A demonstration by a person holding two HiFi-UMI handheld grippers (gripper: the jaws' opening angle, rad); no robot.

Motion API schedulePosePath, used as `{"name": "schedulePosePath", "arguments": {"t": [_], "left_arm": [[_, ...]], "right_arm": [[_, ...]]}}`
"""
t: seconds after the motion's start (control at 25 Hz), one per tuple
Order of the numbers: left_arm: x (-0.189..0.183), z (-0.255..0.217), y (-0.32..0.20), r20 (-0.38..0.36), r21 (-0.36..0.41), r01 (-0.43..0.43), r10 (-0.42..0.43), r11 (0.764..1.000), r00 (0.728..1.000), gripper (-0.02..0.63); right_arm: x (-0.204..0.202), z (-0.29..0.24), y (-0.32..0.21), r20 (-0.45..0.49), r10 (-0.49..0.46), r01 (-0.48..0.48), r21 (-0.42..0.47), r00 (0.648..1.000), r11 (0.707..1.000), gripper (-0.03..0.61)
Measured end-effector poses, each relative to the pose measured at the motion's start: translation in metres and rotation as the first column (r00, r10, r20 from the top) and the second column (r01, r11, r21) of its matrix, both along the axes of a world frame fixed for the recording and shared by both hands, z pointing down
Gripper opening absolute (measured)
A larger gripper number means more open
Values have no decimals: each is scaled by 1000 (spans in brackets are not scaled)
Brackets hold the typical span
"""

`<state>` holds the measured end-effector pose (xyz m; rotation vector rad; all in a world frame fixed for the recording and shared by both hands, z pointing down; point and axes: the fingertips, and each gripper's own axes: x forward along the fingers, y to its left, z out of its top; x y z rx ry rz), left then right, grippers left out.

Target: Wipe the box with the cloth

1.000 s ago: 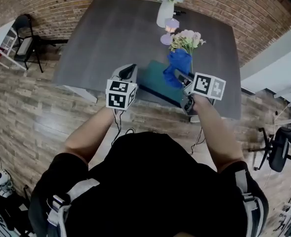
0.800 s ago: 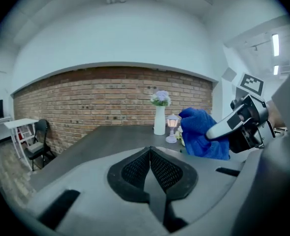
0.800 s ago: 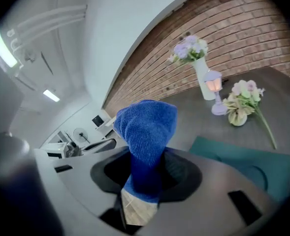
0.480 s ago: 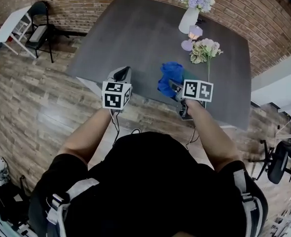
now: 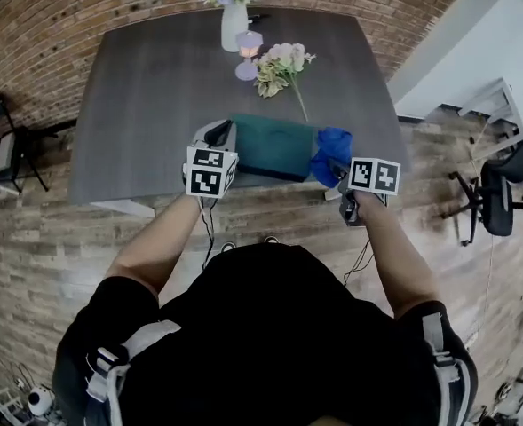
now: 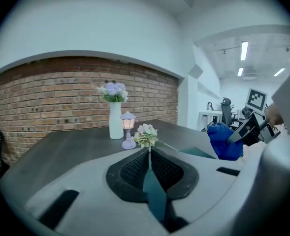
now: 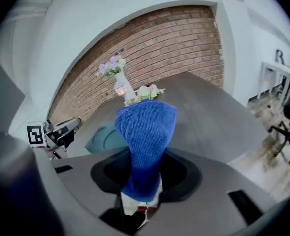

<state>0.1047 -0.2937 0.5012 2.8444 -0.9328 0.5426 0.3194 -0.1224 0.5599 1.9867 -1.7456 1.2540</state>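
Observation:
A teal box point(image 5: 274, 146) lies near the front edge of the dark table point(image 5: 146, 105). My left gripper point(image 5: 223, 137) is at the box's left end, its jaws shut on a thin teal edge of the box point(image 6: 153, 188). My right gripper point(image 5: 339, 161) is at the box's right end, shut on a blue cloth point(image 5: 332, 144). The cloth point(image 7: 147, 129) stands bunched up out of the jaws and hides the fingertips. In the right gripper view, the box point(image 7: 105, 136) shows just left of the cloth.
A white vase of purple flowers point(image 5: 234, 20), a small lamp point(image 5: 249, 56) and a loose bunch of flowers point(image 5: 279, 63) stand at the table's far middle. Chairs point(image 5: 501, 193) and white desks are off to the right on the wooden floor.
My right gripper has moved with the cloth over the box and now holds it at the box's right end. The head view has swung round. The left gripper stays at the box's left end.

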Motion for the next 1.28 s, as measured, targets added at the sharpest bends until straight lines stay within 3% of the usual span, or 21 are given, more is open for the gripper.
{"name": "schedulePosePath", "arguments": {"t": [0.16, 0.36, 0.52, 0.76, 1.0, 1.28], "left_arm": [[46, -4, 12, -9, -4, -85, 85, 996, 996, 9], [67, -25, 14, -29, 23, -92, 93, 995, 995, 9], [54, -37, 10, -44, 30, -39, 40, 999, 998, 9], [13, -41, -6, -38, 22, 94, -93, 995, 995, 9], [-12, -42, -9, -49, 4, 176, -176, 984, 983, 9], [-16, -35, -7, -58, -33, 208, -209, 978, 976, 9]], "right_arm": [[37, -18, 25, -104, 65, -59, 59, 993, 997, 147], [66, -46, 23, -187, 112, -85, 146, 976, 986, 146], [74, -60, 2, -207, 90, -51, 189, 974, 981, 146], [72, -73, -37, -335, -12, 89, 213, 942, 973, 146], [59, -66, -57, -343, -69, 149, 212, 937, 966, 146], [52, -53, -63, -334, -100, 174, 202, 937, 964, 146]]}}
